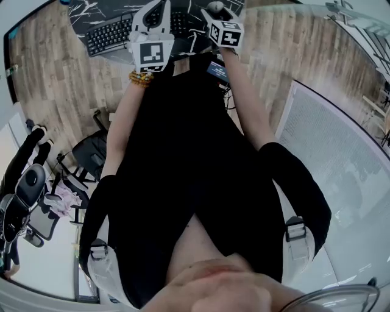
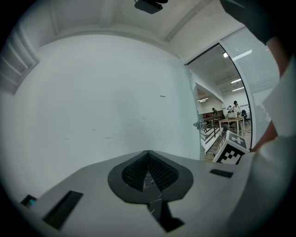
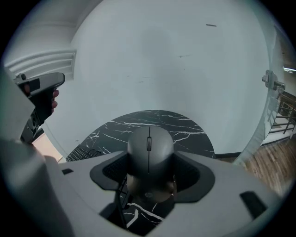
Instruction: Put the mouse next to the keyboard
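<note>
A grey mouse [image 3: 149, 150] sits between the jaws of my right gripper [image 3: 149, 172], which is shut on it and holds it above the round black marble table [image 3: 182, 125]. In the head view that gripper [image 1: 215, 8] is at the top edge over the table [image 1: 100, 13]. The black keyboard [image 1: 109, 33] lies on the table's left part, and also shows as the keyboard [image 3: 85, 153] low at the left. My left gripper [image 2: 149, 162] is shut on nothing and points at a white wall. In the head view the left gripper [image 1: 156, 13] hangs just right of the keyboard.
A dark device with cables [image 1: 217, 70] sits at the table's near edge. Office chairs [image 1: 24, 195] stand on the wood floor to the left. A glass partition [image 1: 341, 140] runs along the right. The person's torso fills the middle of the head view.
</note>
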A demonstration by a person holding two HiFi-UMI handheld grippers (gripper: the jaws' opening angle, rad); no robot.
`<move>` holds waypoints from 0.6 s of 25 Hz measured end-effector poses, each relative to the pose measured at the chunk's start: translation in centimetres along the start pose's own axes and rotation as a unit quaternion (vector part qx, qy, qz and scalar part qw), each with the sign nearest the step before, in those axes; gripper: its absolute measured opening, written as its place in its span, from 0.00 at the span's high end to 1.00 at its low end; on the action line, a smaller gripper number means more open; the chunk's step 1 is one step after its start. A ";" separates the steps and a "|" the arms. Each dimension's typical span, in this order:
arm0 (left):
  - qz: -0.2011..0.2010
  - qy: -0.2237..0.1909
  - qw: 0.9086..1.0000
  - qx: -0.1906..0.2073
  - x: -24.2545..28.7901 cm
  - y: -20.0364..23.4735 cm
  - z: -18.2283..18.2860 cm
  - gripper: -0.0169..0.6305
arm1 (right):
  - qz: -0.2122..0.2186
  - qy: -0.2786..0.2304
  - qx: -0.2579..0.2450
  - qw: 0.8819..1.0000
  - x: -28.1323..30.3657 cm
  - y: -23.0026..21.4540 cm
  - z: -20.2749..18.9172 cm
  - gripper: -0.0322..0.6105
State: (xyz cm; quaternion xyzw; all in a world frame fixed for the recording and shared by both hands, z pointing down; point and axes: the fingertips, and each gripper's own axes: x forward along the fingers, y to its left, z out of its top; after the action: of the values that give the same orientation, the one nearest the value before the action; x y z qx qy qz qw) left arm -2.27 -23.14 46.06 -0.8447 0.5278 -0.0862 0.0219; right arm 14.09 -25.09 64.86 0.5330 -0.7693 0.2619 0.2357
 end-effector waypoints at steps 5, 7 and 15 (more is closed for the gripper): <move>-0.004 0.003 1.000 0.005 0.4 -0.4 -0.1 0.95 | -0.001 0.016 0.003 1.000 0.8 -0.7 -1.1 0.51; -0.004 0.005 1.000 0.006 0.4 -0.4 -0.2 0.95 | 0.000 0.026 0.004 1.000 1.2 -0.9 -1.8 0.51; -0.001 0.014 1.000 0.003 0.3 -0.4 -0.9 0.95 | -0.005 0.052 0.005 0.999 1.6 -1.4 -3.9 0.51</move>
State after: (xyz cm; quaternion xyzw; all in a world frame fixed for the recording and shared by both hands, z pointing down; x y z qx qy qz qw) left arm -1.96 -23.24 47.02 -0.8441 0.5266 -0.0998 0.0168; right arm 15.22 -24.08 69.08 0.5240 -0.7516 0.2921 0.2742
